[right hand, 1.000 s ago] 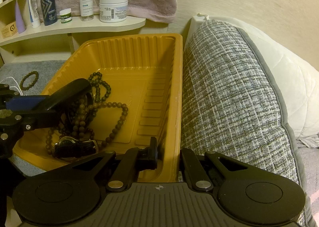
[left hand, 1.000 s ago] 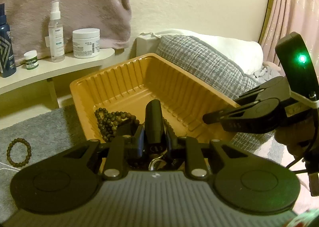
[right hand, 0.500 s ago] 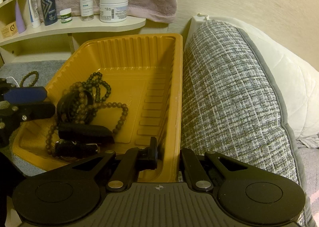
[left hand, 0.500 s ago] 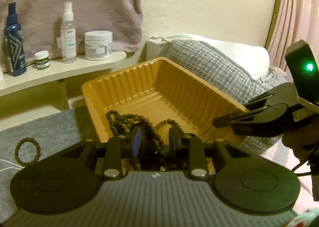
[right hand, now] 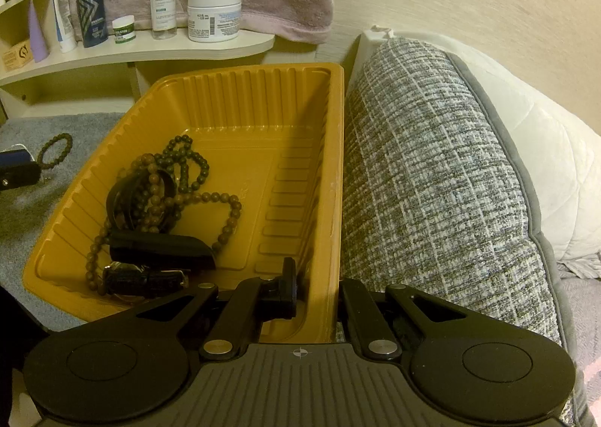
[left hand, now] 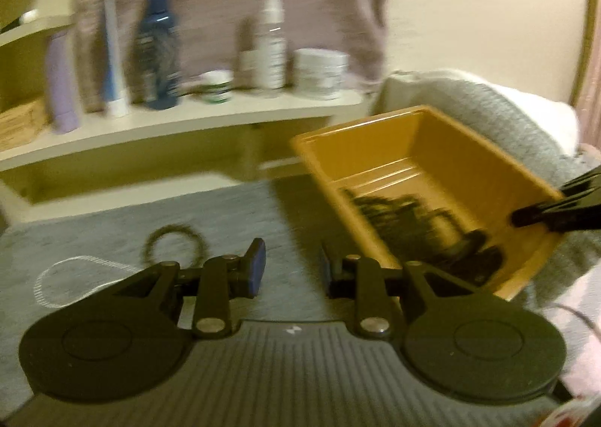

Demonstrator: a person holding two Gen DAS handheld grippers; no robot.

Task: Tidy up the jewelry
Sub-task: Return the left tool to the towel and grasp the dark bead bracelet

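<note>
Now the left gripper (left hand: pixel 291 263) hangs over the grey mat (left hand: pixel 233 216) with its jaws parted and nothing between them; they have just been opening. A second ago it stood inside the orange tray (right hand: pixel 240 89) over the beads; it has since swung out to the side, and its view is blurred. The right gripper (right hand: pixel 315 291) is clamped on the tray's near right wall, one finger inside and one outside, unchanged from before. Inside the tray lie a long bead necklace (right hand: pixel 195 171) and a black watch (right hand: pixel 146 278) with its strap. One bead bracelet (left hand: pixel 174 248) lies on the mat, just ahead of the left gripper.
</note>
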